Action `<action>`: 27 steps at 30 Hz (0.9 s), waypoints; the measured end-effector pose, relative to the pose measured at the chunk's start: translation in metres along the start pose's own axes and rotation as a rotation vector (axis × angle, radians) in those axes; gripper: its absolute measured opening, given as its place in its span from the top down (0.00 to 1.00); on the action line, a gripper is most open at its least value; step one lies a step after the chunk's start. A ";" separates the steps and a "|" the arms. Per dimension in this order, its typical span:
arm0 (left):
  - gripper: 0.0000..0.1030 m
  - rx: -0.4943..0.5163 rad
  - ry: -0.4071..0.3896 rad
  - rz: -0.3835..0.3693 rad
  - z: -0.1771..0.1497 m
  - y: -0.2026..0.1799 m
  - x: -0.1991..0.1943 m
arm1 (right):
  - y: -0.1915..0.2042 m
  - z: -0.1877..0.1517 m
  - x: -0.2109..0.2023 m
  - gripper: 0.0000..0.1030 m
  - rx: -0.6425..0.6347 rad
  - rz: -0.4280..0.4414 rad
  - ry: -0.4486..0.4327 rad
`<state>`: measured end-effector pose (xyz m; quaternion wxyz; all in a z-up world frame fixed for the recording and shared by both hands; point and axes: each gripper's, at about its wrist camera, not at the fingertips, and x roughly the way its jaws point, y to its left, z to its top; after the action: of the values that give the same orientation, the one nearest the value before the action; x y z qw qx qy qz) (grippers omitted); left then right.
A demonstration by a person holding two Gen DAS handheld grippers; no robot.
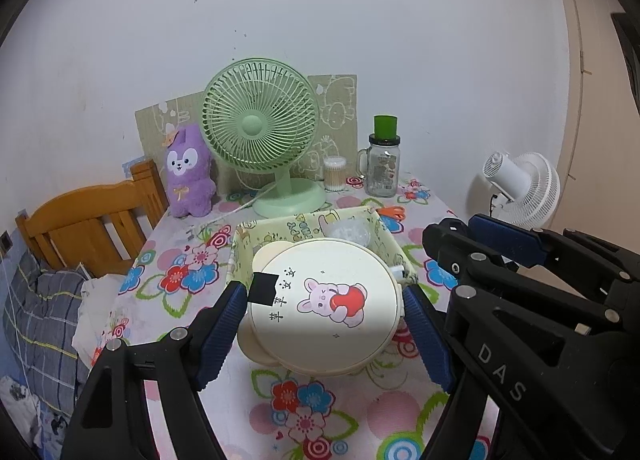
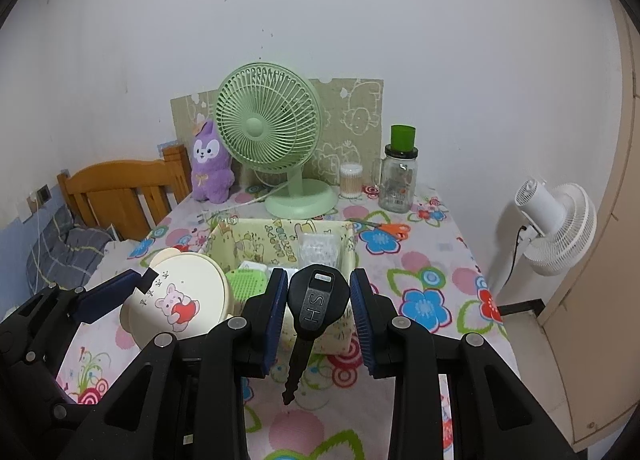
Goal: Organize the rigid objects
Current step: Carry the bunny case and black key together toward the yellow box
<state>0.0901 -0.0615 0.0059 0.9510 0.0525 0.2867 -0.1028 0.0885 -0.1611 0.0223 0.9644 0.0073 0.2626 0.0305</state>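
My left gripper (image 1: 326, 306) is shut on a round cream box (image 1: 324, 306) with a pink rabbit on its lid, held just in front of the yellow fabric basket (image 1: 298, 226). The box also shows in the right wrist view (image 2: 176, 300), left of the basket (image 2: 256, 238). My right gripper (image 2: 319, 306) is shut on a black key (image 2: 316, 306) marked "SH", its blade hanging down, over the basket's near edge. Inside the basket lie a green grid item (image 2: 246, 282) and a clear plastic piece (image 2: 318, 250).
At the back of the flowered table (image 2: 432, 300) stand a green fan (image 2: 276, 132), a purple plush (image 2: 210, 162), a cotton swab jar (image 2: 351, 180) and a glass jar with a green cup (image 2: 400, 172). Orange scissors (image 2: 390, 228) lie right of the basket. A white fan (image 2: 556, 228) stands off the table's right edge; a wooden bed frame (image 2: 120, 192) is at left.
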 end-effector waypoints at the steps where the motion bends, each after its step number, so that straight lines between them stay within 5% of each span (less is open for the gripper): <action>1: 0.22 -0.001 0.001 0.000 0.002 0.000 0.003 | 0.000 0.002 0.003 0.66 -0.002 0.000 -0.001; 27: 0.22 -0.043 0.135 -0.030 0.009 0.017 0.112 | -0.004 0.017 0.123 0.66 -0.002 0.062 0.117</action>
<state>0.1905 -0.0646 -0.0481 0.9288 0.0345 0.3531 -0.1071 0.2029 -0.1575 -0.0250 0.9459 0.0128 0.3183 0.0612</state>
